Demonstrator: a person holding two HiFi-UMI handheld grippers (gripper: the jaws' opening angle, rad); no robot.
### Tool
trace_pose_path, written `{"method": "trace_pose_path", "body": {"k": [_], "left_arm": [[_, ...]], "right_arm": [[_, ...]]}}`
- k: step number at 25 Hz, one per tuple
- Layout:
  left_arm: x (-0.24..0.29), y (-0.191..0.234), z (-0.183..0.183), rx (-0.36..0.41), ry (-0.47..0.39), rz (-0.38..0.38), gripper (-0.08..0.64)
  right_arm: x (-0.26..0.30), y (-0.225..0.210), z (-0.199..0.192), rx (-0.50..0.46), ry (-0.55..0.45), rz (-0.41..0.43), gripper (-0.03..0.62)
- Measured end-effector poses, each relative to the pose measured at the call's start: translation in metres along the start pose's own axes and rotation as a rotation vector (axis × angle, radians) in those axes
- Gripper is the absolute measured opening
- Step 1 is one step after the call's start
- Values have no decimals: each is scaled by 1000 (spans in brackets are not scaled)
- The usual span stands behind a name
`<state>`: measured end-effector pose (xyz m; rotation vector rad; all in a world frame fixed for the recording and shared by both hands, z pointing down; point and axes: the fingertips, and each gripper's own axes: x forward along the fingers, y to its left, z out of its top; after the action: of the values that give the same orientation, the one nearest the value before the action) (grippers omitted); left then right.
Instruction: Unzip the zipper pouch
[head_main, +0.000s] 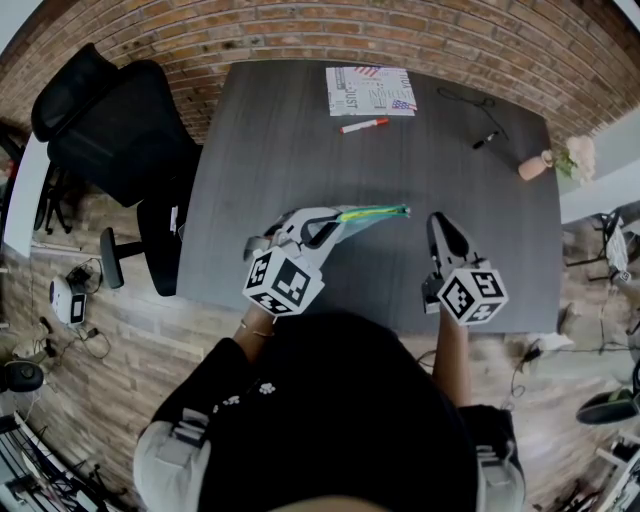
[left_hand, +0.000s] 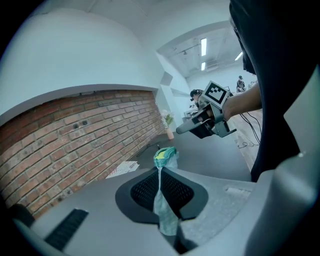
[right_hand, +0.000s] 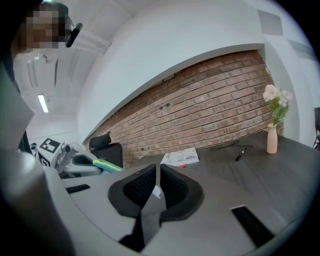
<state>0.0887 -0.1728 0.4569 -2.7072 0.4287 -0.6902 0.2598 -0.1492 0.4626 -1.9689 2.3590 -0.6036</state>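
Left gripper (left_hand: 160, 172) clamped on pouch (left_hand: 165, 156), right gripper (right_hand: 157, 172) barely cracked and empty, so we hold left rigid and pinch the zip tab squarely.

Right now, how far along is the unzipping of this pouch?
Done: the left gripper is clamped on one end of the pouch. In hand: the right gripper hangs clear of it, jaws barely apart, holding nothing. Left: whether the pouch is open can't be made out, so unzipping may remain.
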Motion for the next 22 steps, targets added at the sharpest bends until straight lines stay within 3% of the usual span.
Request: {"method": "trace_pose_path", "body": {"k": [10,22], "left_arm": [[-12,23,-14,-40,14,84,7],[-21,31,-21,-64,18,124,8]], "right_arm": [[-3,6,13,-22,-87,-24,0],[3,20,6,-106,-30,9,-2]]}}
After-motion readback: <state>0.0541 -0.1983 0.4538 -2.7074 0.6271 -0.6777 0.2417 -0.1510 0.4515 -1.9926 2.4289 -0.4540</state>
